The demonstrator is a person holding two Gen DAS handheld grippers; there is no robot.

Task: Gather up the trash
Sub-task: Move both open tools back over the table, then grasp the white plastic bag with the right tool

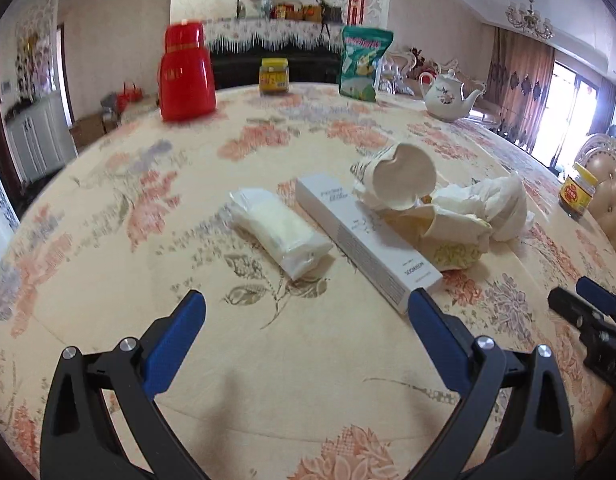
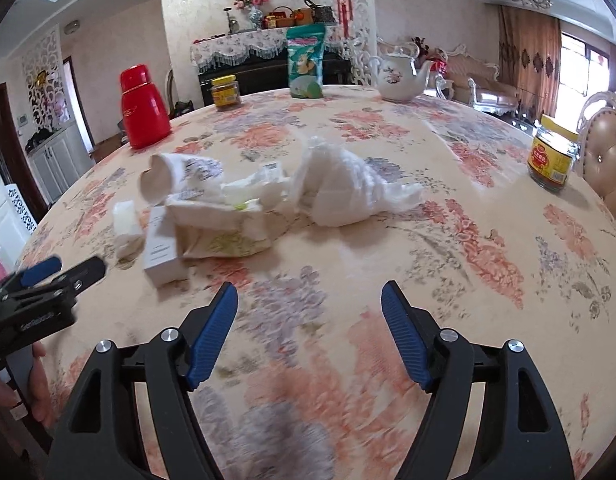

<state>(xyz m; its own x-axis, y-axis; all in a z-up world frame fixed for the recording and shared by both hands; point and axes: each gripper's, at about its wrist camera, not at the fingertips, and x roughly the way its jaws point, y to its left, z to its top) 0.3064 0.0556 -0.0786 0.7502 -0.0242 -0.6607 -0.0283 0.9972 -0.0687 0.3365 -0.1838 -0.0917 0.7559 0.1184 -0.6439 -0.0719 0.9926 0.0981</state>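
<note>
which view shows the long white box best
The left wrist view: the long white box lies full length ahead of the open left claw. In the right wrist view only its near end shows, blurred, under crumpled paper.

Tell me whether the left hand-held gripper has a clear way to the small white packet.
Probably yes. The left hand-held gripper is open and empty, the white packet lies just ahead on the table, and nothing sits between them. The long white box lies beside it, apart.

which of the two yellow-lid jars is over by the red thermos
The yellow-lid jar at the table's far edge, between the red thermos and the green bag. The other jar stands alone at the right edge by the chair.
</note>
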